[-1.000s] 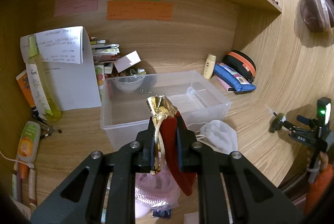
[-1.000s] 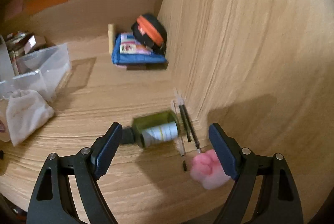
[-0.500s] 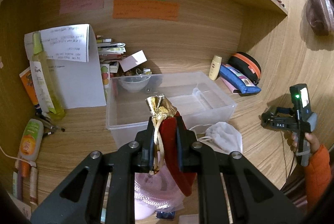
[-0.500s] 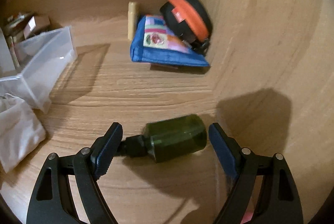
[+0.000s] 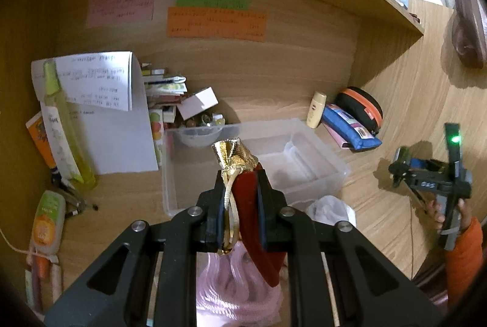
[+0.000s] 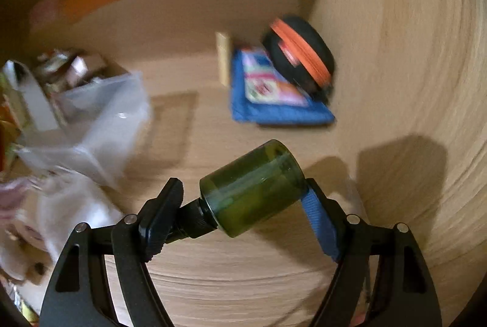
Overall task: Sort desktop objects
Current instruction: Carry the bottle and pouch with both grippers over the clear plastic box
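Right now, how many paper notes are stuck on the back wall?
3: pink note at left, green note to its right, orange note just under the green. None looks hidden.

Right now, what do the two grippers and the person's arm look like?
Both grippers, left gripper and right gripper, are matte black, with triangular cut-outs, silver screws and blue pads. From the left camera, the right gripper's handle shows a green light and white lettering; the sleeve is orange.

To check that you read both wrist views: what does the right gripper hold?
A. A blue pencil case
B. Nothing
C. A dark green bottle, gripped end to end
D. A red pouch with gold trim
C: the right gripper is shut on the green bottle, one finger at its black cap, the other at its base.
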